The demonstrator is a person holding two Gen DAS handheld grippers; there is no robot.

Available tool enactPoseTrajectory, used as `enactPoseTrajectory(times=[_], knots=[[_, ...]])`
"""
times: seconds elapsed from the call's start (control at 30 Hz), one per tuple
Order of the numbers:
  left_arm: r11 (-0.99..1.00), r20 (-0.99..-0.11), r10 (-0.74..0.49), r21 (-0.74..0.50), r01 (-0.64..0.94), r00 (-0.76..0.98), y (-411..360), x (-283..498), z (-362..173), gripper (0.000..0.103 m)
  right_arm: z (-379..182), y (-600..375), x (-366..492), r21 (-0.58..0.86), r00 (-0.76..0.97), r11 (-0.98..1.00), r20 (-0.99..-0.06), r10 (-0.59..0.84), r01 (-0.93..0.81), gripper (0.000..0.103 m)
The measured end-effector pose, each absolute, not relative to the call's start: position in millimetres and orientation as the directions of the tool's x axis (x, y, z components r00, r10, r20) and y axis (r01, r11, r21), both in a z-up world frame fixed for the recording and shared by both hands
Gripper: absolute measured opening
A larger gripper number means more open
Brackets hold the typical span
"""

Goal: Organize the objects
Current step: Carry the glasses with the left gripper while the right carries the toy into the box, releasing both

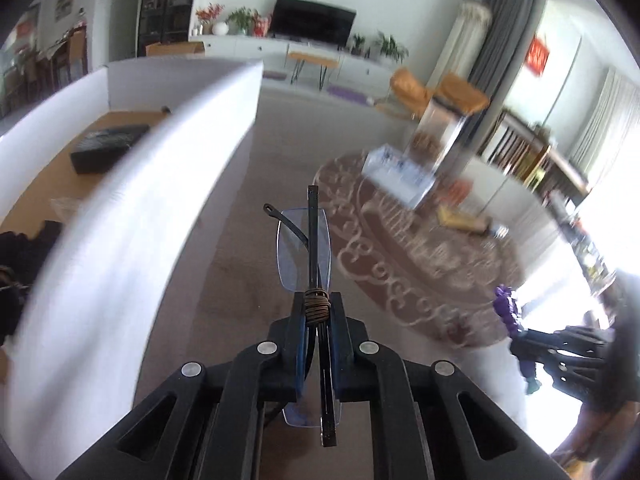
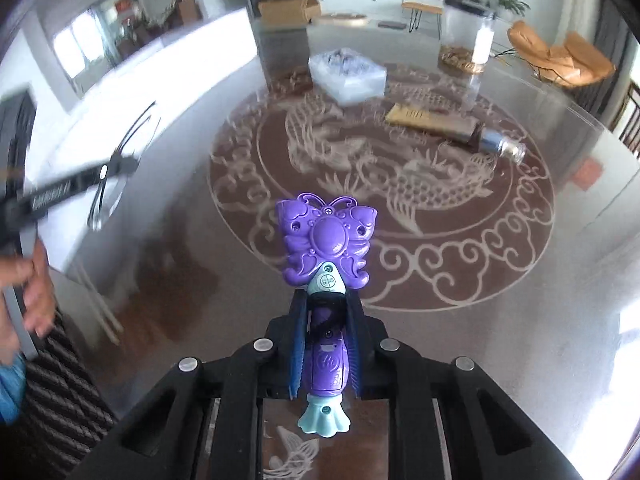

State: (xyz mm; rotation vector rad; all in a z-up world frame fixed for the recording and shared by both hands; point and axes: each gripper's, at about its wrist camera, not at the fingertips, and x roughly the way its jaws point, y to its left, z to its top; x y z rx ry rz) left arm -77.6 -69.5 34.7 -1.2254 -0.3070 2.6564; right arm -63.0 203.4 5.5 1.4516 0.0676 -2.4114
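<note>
My left gripper [image 1: 317, 304] is shut on a pair of folded glasses [image 1: 305, 252] with blue-tinted rimless lenses and dark arms, held edge-on above the glass table. My right gripper [image 2: 327, 308] is shut on the handle of a purple butterfly toy wand [image 2: 326, 240] with a pale blue base; its butterfly head sticks out past the fingertips. The right gripper with the purple toy [image 1: 507, 312] shows at the right of the left wrist view. In the right wrist view, the left gripper with the glasses [image 2: 116, 168] shows blurred at the left.
A white open box [image 1: 180, 152] stands left, holding a black case [image 1: 108, 148]. On the glass table [image 2: 520, 340] lie a clear plastic box [image 2: 348, 76], a tan flat packet [image 2: 428, 118], a metal cylinder [image 2: 500, 146] and a clear container [image 2: 468, 36]. A person's hand [image 2: 36, 284] is at the left.
</note>
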Motion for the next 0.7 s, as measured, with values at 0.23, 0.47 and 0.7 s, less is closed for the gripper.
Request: enactPoseTrajectory(times=[0.23, 0.47, 0.7], knots=[[-0.955, -0.631, 0.238, -0.29, -0.06, -0.738, -125.6, -67.8, 115.7, 0.009, 76.1, 178.3, -77.9, 0.204, -0.51, -0.92, -0.782, -0.358, 0.333, 0.019], [-0.963, -0.724, 0.037, -0.211, 0.17, -0.689, -240.5, -81.2, 117.3, 0.009, 146.0, 53.0, -119.5, 0.264, -0.5, -0.814, -0.678, -0.538, 0.517, 0.019], [-0.937, -0.825, -0.028, -0.174, 0.302, -0.564, -282.6, -91.3, 70.3, 0.012, 141.2, -112.1, -165.3, 0.227, -0.38, -0.709, -0.715, -0.587, 0.667, 0.019]])
